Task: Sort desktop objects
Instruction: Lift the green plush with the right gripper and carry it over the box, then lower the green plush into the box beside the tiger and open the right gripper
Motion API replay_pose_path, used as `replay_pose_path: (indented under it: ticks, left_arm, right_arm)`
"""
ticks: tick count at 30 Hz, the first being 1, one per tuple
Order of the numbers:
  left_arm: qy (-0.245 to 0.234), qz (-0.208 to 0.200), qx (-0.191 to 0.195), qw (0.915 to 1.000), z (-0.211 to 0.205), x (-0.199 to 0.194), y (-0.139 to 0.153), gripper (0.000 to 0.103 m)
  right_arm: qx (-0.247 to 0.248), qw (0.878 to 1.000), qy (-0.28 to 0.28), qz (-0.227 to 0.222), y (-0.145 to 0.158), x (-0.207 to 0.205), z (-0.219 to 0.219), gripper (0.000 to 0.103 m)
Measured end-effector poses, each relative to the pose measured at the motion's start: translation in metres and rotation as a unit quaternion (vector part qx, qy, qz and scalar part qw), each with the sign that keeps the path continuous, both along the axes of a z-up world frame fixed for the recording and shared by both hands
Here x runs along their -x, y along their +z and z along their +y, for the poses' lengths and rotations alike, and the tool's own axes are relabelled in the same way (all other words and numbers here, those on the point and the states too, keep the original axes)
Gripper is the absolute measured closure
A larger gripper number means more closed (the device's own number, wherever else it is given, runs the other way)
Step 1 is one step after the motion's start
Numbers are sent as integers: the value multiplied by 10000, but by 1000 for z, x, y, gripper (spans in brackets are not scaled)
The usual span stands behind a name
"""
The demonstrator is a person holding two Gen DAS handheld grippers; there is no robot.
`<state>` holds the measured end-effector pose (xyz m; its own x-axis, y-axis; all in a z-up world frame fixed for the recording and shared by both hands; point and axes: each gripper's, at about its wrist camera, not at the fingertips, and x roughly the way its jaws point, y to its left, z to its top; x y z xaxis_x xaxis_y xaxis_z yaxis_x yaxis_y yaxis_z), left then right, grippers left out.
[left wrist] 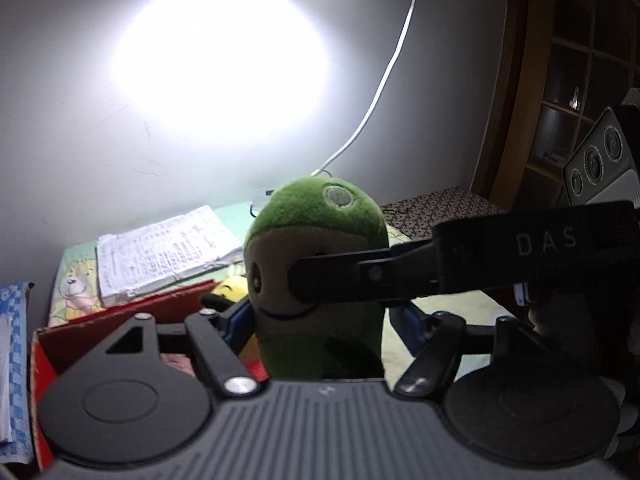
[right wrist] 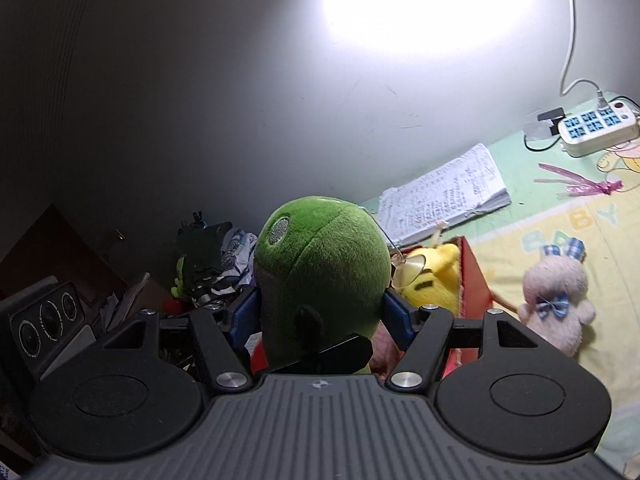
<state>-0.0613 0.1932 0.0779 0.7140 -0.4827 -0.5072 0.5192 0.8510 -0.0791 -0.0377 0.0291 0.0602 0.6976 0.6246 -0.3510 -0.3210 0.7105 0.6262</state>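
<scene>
Clearly, both grippers hold the same green plush toy [left wrist: 320, 248] at the centre of each frame: our left gripper [left wrist: 320, 322] and our right gripper [right wrist: 320, 314] are each closed on its sides, blue pads pressing the fur. Its lower part is hidden behind the tool bodies. Behind it, low in the frame, we see a red box [right wrist: 474, 280] with a yellow plush [right wrist: 434, 276] half covered; a pink rabbit [right wrist: 556, 300] lies at right.
</scene>
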Motion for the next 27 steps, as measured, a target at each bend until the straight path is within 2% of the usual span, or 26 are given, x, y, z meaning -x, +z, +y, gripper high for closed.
replay_pose_path:
  ticks: [3, 6, 13, 21, 27]
  left_arm:
    - [189, -149, 42, 9997, 20, -6, 4, 29]
    - [408, -81, 116, 9991, 38, -13, -2, 29]
    - [671, 386, 218, 9968, 71, -31, -35, 29]
    - [670, 937, 106, 9933, 73, -54, -70, 29]
    - [579, 1345, 72, 9892, 71, -67, -90, 28]
  right_arm:
    - [-7, 9999, 136, -81, 1, -13, 20, 35]
    - [119, 9996, 246, -68, -5, -26, 41, 35]
    - [538, 9977, 383, 178, -31, -43, 72, 35]
    - [819, 9941, 334, 630, -58, -56, 78, 35]
    - [1147, 9893, 328, 840, -63, -61, 82, 34]
